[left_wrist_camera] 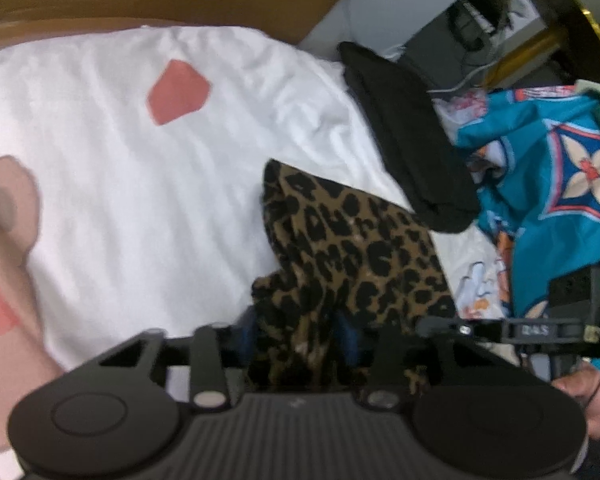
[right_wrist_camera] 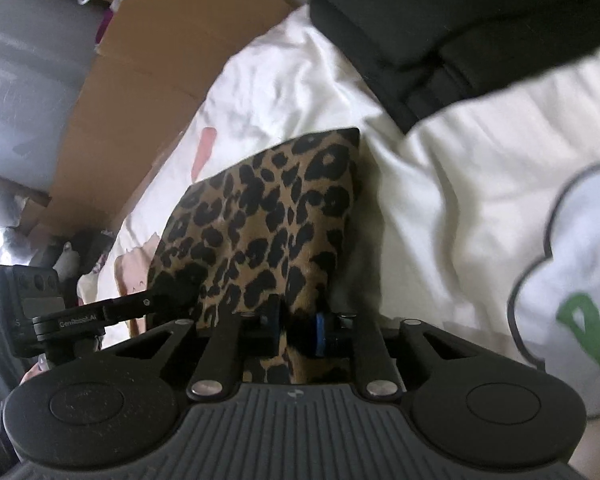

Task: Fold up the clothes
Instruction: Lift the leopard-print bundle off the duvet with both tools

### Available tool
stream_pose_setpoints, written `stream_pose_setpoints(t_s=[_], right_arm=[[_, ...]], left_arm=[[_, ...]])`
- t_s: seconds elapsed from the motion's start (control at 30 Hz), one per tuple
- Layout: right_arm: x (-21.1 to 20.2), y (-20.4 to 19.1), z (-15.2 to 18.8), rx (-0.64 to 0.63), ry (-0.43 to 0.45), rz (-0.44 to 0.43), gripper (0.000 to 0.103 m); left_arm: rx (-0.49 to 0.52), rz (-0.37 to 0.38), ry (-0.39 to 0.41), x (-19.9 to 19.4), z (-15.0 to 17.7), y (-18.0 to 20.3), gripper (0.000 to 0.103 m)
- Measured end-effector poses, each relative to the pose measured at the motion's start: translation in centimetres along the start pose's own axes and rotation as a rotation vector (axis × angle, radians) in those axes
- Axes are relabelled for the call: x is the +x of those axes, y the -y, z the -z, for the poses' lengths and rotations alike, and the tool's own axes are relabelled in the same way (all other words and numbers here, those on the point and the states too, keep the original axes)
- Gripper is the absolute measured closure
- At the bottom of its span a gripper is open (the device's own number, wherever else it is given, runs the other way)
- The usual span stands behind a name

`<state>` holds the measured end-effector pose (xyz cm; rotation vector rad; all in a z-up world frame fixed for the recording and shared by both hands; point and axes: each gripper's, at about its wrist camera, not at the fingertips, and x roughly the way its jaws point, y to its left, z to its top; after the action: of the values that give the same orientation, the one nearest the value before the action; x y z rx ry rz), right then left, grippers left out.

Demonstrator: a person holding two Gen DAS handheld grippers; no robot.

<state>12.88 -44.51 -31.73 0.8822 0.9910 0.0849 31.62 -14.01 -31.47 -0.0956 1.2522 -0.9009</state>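
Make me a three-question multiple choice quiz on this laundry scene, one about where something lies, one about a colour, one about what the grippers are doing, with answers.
1. Where does the folded black garment lie relative to the leopard-print garment?
A. Beyond it on the white bedding
B. Underneath it
C. Inside the cardboard box

2. What is the main colour of the patterned cloth at the right of the left wrist view?
A. Yellow
B. Teal blue
C. Purple

3. What is the right gripper doing?
A. Hanging free with nothing in it
B. Gripping the black garment
C. Pinching the leopard-print garment

Answers:
1 A, it sits farther away on the bedding, beside the leopard fabric's far end.
2 B, teal dominates, with orange and cream motifs.
3 C, leopard fabric is squeezed between its fingers; fabric also runs into the left gripper.
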Motion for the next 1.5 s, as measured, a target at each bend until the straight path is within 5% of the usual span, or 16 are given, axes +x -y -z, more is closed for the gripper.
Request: stream_pose_setpoints(t_s=[0.07,0.17,0.4,0.57,1.03,1.1,1.17,1.27,1.5], right_arm=[[0.0,0.7,0.1,0.021,-0.002,-0.006,0.067],[0.4,1.5,0.3,0.046,-0.023,-0.007,0.067],[0.9,1.6,0.5,0.068,-0.017,-0.027,0.067],[1.2,1.4,0.5,0.077,-0.020,-0.032,0.067],[2.4,3.3,0.1,0.158,-0.060,-0.113,0.065],[2.2,3.4,0.3,0.155,-0.060,-0.118,0.065],[2.0,3.7,0.5,0.168,-0.058,-0.126,0.066],[1.6,3.9,0.7,0.186,-0.049,-0.149,0.068],[1.2,2.7,0.8,0.133,-0.021,-0.129,0.092]], left_arm=[[0.012,-0.011,-0.002,-0.2,0.3,0.0,0.035],[0.020,-0.018,0.005,-0.1,0.7,-0.2,0.033],[-0.025,0.032,0.007,1.3,0.3,-0.8,0.032],[-0.095,0.080,-0.034,2.1,0.1,-1.2,0.042],[-0.118,0.145,-0.069,2.8,-0.1,-1.6,0.033],[-0.100,0.145,-0.070,2.9,0.0,-1.4,0.036],[-0.080,0.121,-0.082,2.9,-0.2,-1.3,0.056],[-0.069,0.112,-0.094,2.8,-0.3,-1.3,0.064],[-0.033,0.077,-0.081,2.3,-0.3,-0.4,0.072]])
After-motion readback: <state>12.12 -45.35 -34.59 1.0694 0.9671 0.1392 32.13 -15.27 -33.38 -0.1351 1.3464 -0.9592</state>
